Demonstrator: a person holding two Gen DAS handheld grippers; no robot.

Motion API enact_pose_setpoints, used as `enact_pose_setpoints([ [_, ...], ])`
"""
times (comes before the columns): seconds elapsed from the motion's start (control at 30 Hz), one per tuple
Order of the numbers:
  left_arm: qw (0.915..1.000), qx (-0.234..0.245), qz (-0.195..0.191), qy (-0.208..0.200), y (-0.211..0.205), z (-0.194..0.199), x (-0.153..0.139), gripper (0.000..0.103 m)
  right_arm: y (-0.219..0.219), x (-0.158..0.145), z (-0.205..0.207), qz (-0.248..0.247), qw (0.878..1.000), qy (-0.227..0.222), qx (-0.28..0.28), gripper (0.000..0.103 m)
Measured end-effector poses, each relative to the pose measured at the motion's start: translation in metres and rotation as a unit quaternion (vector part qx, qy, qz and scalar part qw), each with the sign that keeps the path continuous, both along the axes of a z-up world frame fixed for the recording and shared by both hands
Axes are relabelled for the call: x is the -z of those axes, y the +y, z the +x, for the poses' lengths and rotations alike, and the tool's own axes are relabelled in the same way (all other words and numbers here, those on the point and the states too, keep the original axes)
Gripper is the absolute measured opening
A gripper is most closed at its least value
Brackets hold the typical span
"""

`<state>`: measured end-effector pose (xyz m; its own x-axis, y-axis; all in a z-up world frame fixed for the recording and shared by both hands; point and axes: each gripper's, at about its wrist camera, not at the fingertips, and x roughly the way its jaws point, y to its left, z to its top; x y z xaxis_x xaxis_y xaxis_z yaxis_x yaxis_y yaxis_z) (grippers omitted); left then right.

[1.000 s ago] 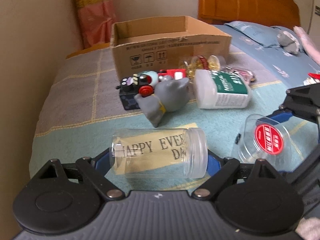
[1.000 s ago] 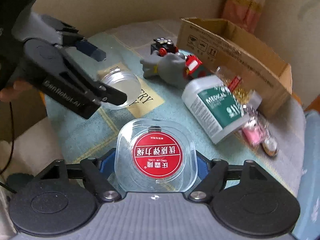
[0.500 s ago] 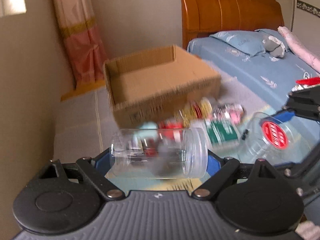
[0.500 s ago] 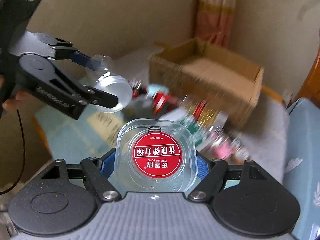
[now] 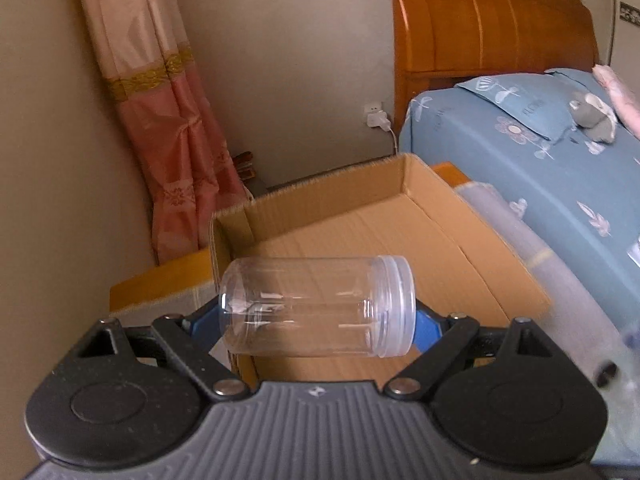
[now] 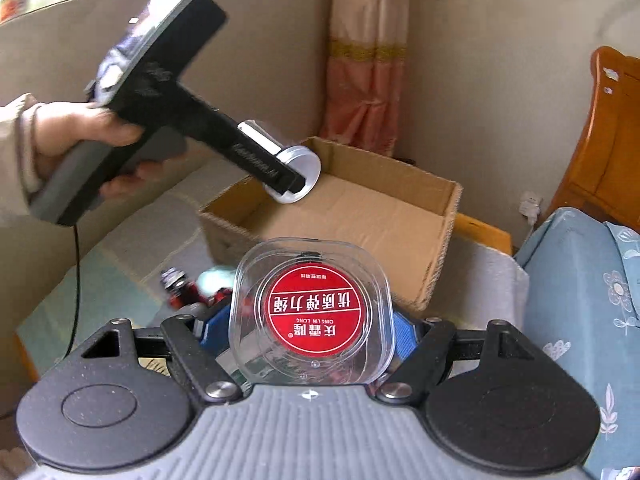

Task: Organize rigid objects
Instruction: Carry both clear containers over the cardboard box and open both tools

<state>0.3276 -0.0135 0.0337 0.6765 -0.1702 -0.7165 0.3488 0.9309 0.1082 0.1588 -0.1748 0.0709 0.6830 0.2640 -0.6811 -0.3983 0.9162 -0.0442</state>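
The left claw (image 5: 318, 320) is clamped on a clear cylindrical plastic jar with a frosted screw lid (image 5: 316, 306), gripped end to end so its long axis runs crosswise between the blue pads. It hangs at centre frame over the near left corner of the open brown cardboard box (image 5: 400, 240), which looks empty.

The right claw (image 6: 312, 328), half spread, holds a clear square plastic tub with a red round label (image 6: 316, 308) at lower centre, seemingly short of the box's near wall. The left claw is nearer the box, so it likely drops first.
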Motion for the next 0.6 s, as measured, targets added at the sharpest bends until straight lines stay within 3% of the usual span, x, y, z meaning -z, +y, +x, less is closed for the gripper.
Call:
enact_pose_setpoints([
  [0.27, 0.9981, -0.057, -0.002, 0.023, 0.001, 0.06, 0.022, 0.092, -0.008, 0.005, 0.022, 0.008, 1.0, 0.011, 0.019, 0.082],
  [0.47, 0.9982, -0.046, -0.025, 0.029, 0.016, 0.041, 0.016, 0.093, -0.006, 0.006, 0.031, 0.006, 1.0, 0.013, 0.021, 0.082],
  [0.6, 0.9991, -0.031, -0.021, 0.023, 0.022, 0.019, 0.006, 0.094, -0.004, 0.005, 0.037, 0.008, 1.0, 0.014, 0.025, 0.082],
])
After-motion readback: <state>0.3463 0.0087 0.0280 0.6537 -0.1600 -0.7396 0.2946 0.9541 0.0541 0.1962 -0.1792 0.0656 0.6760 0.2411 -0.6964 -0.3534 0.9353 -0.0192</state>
